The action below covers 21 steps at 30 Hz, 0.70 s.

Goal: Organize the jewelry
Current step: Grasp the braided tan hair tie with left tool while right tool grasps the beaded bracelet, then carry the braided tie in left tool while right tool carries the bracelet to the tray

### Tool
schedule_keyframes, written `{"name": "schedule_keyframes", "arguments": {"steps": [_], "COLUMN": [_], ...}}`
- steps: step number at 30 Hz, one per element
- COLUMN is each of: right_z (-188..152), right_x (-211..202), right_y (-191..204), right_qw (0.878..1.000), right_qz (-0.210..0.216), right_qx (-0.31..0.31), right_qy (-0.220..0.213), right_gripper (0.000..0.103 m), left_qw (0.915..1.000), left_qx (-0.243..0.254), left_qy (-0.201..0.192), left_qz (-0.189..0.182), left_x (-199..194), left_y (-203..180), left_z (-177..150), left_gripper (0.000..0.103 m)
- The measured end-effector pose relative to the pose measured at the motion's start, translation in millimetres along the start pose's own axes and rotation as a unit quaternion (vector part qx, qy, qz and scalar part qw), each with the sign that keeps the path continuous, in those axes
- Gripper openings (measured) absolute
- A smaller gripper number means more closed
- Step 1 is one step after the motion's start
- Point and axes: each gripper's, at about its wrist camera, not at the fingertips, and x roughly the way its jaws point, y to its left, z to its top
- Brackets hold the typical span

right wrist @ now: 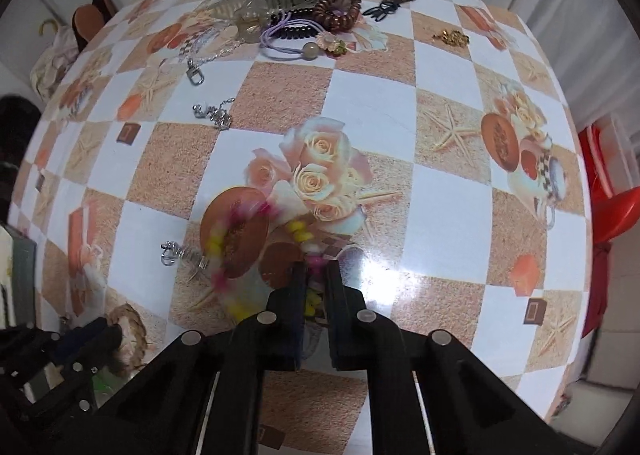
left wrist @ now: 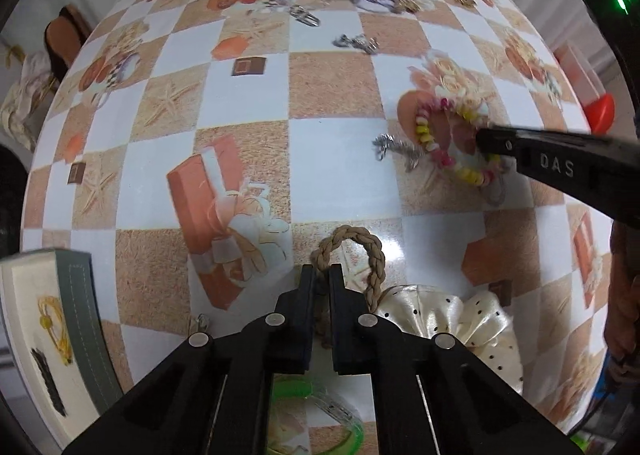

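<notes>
While the left hand-held gripper (left wrist: pixel 322 275) pinches the braided band (left wrist: pixel 360 251), the right hand-held gripper (right wrist: pixel 316 275) grips the beaded bracelet (right wrist: pixel 240 251).

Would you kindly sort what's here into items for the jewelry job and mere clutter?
Job:
- tan braided loop, in left gripper
- pink-and-yellow beaded bracelet, in right gripper
- silver chain
- grey-edged tray

Clutter:
- red plastic chair
- cream dotted scrunchie

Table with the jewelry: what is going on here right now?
A person is sorting jewelry on a patterned table with two handheld grippers. The left gripper is shut on a braided band, and the right gripper is shut on a pink and yellow bead bracelet. More pieces lie in a pile at the far edge.
</notes>
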Motion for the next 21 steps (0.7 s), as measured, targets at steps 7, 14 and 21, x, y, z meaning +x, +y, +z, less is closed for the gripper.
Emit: {"name": "schedule_keyframes", "arguments": {"steps": [7, 14, 21], "right_z": [-10.7, -21.2, -28.9], "right_x": [-16.2, -32.5, -48.9], "right_y": [-28.3, -46.6, -49.3], "right_qw": [0.997, 0.992, 0.99], "right_qz": [0.065, 0.112, 0.123], "right_qx": [0.034, 0.063, 0.064], "right_qy": [-0.011, -0.014, -0.023], "right_gripper": [0.01, 0.01, 0.01], "left_qw": [0.9991, 0.996, 0.9925], "left_qx": [-0.034, -0.075, -0.101], "left_qy": [-0.024, -0.047, -0.068], "left_qz": [-0.003, -0.005, -0.006], "left_x": [-25.3, -51.8, -70.3], "left_y": [6.6, 15.7, 28.7], "left_z": [-4.9, -12.2, -23.3], "left_gripper": [0.011, 0.011, 0.011]}}
